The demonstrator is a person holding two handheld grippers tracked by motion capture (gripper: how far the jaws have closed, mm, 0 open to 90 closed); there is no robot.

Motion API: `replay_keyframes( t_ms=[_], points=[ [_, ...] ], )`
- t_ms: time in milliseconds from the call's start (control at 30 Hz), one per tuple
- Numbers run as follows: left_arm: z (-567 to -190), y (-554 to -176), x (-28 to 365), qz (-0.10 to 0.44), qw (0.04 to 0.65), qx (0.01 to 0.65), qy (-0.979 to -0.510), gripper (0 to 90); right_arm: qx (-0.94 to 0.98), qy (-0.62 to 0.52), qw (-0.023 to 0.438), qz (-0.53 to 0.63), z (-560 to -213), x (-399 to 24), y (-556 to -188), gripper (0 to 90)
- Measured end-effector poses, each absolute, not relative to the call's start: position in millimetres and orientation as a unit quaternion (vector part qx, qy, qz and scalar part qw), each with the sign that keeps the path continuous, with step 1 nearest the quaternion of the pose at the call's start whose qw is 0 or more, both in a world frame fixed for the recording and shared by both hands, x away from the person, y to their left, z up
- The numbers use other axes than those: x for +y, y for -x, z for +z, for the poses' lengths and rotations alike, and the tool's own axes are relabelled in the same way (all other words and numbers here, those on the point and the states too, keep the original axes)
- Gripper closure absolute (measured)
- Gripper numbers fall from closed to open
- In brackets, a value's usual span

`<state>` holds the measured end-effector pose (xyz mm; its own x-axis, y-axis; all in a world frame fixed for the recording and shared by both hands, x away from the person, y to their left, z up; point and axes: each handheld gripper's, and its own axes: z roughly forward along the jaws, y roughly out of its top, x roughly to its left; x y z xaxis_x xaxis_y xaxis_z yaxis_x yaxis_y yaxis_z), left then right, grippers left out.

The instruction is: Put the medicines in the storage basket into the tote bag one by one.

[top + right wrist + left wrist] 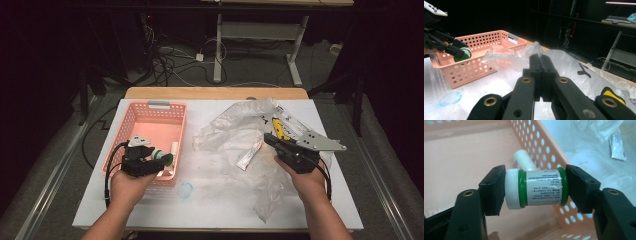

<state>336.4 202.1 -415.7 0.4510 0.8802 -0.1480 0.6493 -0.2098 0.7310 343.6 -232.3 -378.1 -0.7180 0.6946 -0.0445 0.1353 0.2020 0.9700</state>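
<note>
My left gripper [161,159] [536,188] is shut on a small green jar [541,188] with a white cap and a printed label. It holds the jar end to end over the near right part of the pink basket [150,117] [461,162]. A white tube [524,160] [174,147] lies on the basket floor behind the jar. My right gripper [272,139] [540,65] hovers over crumpled clear plastic bags [240,132] [564,62], its jaws pressed together with nothing between them. From the right gripper view, the left gripper [461,53] and the green jar [464,55] hang over the basket [474,67].
A small sachet [249,155] [617,147] lies on the white table between the two hands. A blue ring mark [186,190] [450,98] sits near the basket's front corner. A yellow-and-black item [279,129] [612,95] rests in the plastic. Cables and table legs stand beyond the far edge.
</note>
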Motion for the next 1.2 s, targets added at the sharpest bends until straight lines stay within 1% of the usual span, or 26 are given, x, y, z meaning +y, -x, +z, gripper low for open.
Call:
replay_keyframes(
  t_ms=[100,200,267,367,567,833,1200],
  points=[
    [-416.5,-333.9,198.5,0.171,0.389,0.494,-0.759,35.0,0.736,-0.281,0.248,0.564,-378.6,-231.6,-343.8,90.0],
    [-416.8,-332.2,197.0,0.17,0.41,0.493,-0.748,35.0,0.738,-0.279,0.248,0.562,-379.1,-230.7,-344.0,90.0],
    [-416.6,-330.8,196.0,0.18,0.414,0.491,-0.745,35.0,0.738,-0.28,0.249,0.561,-379.7,-230.1,-344.3,90.0],
    [-415.8,-329.1,199.1,0.18,0.425,0.491,-0.739,35.1,0.74,-0.279,0.248,0.56,-380.4,-229.6,-344.4,90.0],
    [-412.2,-324.2,202.7,0.195,0.432,0.485,-0.735,35.1,0.74,-0.278,0.249,0.559,-381.0,-229.3,-345.5,90.0],
    [-407.6,-319.0,205.5,0.193,0.449,0.483,-0.726,35.1,0.738,-0.279,0.251,0.561,-379.3,-230.7,-344.9,90.0],
    [-399.8,-312.0,190.5,0.192,0.462,0.461,-0.732,35.1,0.736,-0.277,0.252,0.564,-377.4,-231.8,-344.0,90.0]
  ],
)
